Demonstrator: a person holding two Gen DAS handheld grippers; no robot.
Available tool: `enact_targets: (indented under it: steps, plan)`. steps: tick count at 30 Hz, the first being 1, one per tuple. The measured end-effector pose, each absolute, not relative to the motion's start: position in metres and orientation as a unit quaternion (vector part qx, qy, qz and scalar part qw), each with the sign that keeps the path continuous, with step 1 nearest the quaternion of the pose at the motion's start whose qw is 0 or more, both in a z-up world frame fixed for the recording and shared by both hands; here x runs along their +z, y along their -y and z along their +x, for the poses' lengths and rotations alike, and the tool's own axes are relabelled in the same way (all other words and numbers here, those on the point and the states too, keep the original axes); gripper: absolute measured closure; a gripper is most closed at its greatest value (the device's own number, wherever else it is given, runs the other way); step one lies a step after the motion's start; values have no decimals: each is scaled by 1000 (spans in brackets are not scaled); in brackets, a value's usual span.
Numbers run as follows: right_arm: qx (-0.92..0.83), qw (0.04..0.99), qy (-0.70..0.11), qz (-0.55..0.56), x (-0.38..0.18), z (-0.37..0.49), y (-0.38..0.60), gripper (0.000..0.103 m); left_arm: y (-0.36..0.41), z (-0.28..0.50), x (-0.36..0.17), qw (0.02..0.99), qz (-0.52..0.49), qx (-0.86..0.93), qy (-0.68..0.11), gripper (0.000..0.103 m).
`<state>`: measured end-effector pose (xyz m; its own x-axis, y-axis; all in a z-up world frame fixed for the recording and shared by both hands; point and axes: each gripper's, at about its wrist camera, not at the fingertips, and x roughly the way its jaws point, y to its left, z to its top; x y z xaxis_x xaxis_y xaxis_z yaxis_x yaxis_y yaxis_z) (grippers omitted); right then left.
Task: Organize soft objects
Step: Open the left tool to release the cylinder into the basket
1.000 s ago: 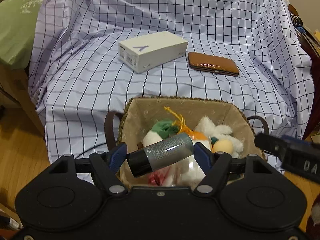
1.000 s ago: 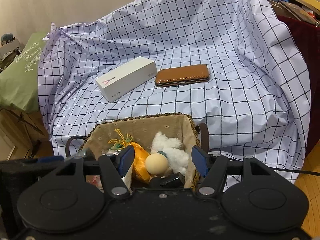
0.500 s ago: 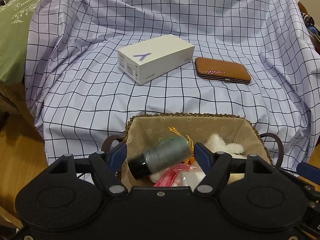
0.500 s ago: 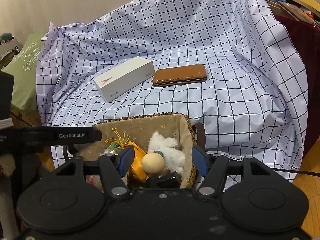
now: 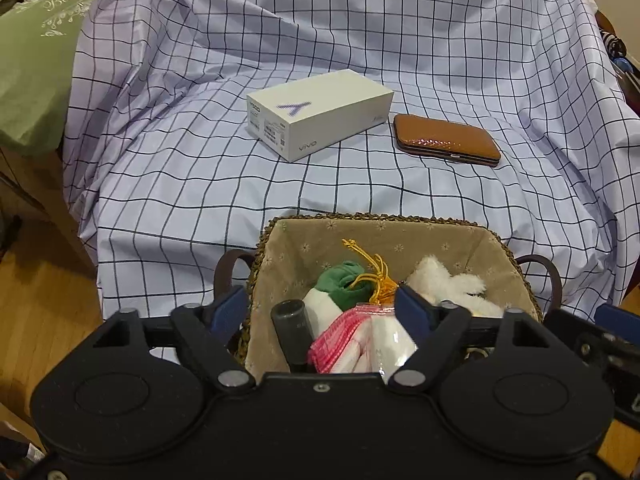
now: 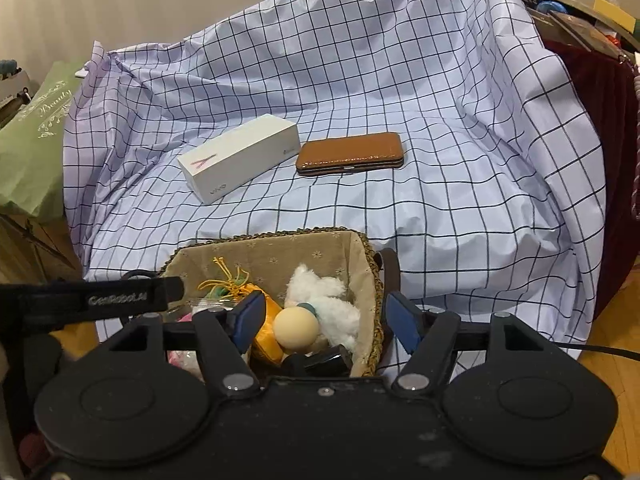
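Left wrist view, white "vivo" box, green "Beauty" bag

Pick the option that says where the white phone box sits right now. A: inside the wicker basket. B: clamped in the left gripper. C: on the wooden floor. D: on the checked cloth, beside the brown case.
D: the white phone box lies flat on the checked cloth, just left of the brown case and beyond the wicker basket, with neither gripper touching it.
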<state>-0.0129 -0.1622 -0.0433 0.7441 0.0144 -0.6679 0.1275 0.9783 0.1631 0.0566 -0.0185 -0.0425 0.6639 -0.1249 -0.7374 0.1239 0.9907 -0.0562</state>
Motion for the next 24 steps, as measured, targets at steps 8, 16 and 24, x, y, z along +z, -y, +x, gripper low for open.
enact_targets:
  steps: [8,16,24]
  plan:
    - [-48,929,-357,85,-42,-14,161,29,18,39,-38,917,9,-68,-394,21]
    - [-62,930,-356,73,-40,-15,159,17,18,24,-33,921,13,-66,-384,13]
    - [-77,929,-356,65,-39,-16,160,8,18,17,-34,919,12,-64,-390,10]
